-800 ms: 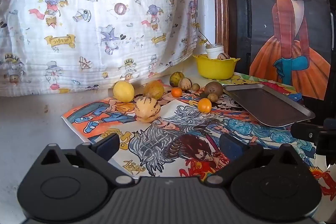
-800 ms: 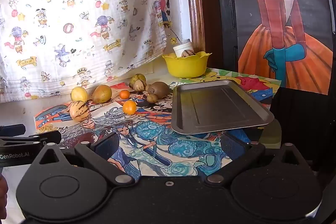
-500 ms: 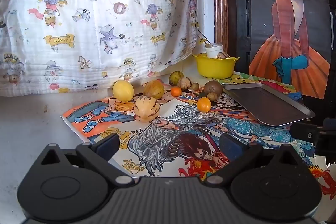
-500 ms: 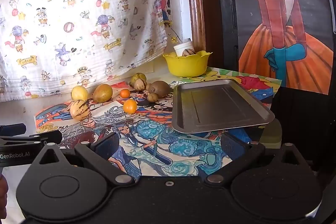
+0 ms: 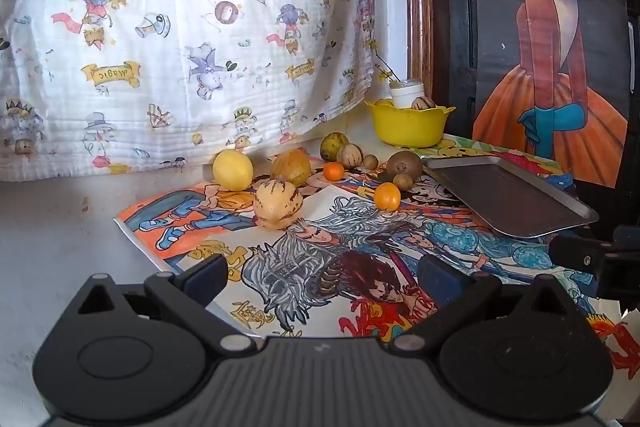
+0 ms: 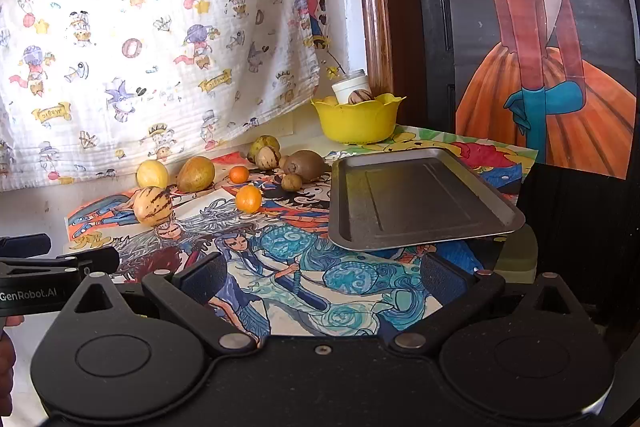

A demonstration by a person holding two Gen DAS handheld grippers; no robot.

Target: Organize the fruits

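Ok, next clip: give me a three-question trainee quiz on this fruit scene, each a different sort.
1. True or false: the metal tray already holds fruit.
2. Multiple choice: the striped fruit lies A) in the yellow bowl, B) on the printed mat, C) on the tray.
3. Fill in: both the left tool and the right tool are ____.

Key: 1 false; 2 B; 3 open, holding nothing.
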